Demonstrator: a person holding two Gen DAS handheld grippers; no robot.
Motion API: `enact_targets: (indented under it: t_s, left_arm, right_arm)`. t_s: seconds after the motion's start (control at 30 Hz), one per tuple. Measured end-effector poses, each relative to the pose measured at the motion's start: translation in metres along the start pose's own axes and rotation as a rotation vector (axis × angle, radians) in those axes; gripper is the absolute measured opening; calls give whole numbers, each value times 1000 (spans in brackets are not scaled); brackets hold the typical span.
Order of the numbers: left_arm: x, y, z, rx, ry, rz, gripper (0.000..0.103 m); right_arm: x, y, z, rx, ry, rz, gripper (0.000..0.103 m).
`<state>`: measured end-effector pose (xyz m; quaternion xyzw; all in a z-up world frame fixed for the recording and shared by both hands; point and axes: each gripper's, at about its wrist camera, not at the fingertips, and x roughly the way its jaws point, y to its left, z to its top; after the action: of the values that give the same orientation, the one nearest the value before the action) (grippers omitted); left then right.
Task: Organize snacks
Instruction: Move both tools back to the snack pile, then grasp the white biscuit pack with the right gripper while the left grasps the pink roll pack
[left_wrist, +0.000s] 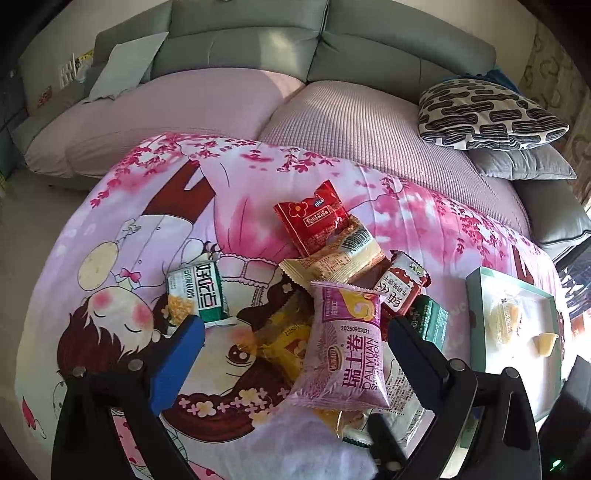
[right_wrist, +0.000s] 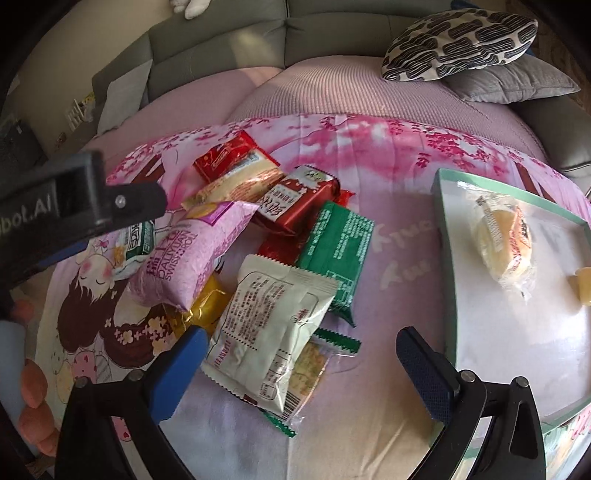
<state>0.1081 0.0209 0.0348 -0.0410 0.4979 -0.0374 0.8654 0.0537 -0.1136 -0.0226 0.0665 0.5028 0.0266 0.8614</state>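
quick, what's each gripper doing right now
left gripper: open, holding nothing, pink swiss roll pack between the jaws
right gripper: open, holding nothing

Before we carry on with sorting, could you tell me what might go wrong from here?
1. The pink Swiss roll pack lies on top of other packs, so the open left gripper may drag its neighbours along.
2. The white pack overlaps a green-edged pack; the open right gripper could pinch both.

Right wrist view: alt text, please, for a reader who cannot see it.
The open right tool hovers over a pale snack packet in a pile of wrapped snacks on a pink cartoon-print cloth. To the right, a green-rimmed tray holds a wrapped pastry.
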Motion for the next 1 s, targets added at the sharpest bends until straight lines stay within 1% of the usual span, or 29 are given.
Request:
enact_targets:
  t_s: [0.1,0.17,0.23,0.3,0.37,0.43,0.5,0.57,0.6,0.63,0.7,0.87,1.0]
  left_arm:
    - [6,-4,-2,14,15,4,99]
    - [11,-5,-3,10,31,3,99]
    - [17,-5,-4,-2,54,-14,99]
    - [20,-7,-5,4,59,-11,99]
    - [22,-9,-7,13,60,-3,99]
    - [24,-10,-9,5,66,-16,95]
    - [26,-10,-10,0,77,-22,81]
    - [29,-11,-11,1,87,-27,78]
    - [29,-11,-11,0,87,-31,69]
    - [29,-10,-11,-3,86,-40,64]
    - [28,-10,-11,-8,81,-56,47]
    - [21,-9,-10,-19,48,-60,37]
    - [10,-9,-7,-29,5,-51,31]
  right_arm:
    - [7,6,0,1,2,-4,102]
    - [9,6,0,10,1,-21,92]
    - [11,3,0,19,5,-30,89]
    - [11,-2,-1,33,8,-33,82]
    - [10,-8,-2,53,7,-35,68]
    - [9,-15,-2,84,10,-22,59]
    - [8,-22,-2,111,13,4,58]
    - [7,-25,-2,120,12,17,56]
    - [6,-26,-2,121,9,16,56]
    - [5,-26,-2,124,7,19,56]
    - [3,-29,-3,133,3,29,55]
    - [-13,-35,-3,154,-24,33,55]
    - [-27,-39,1,158,-66,37,54]
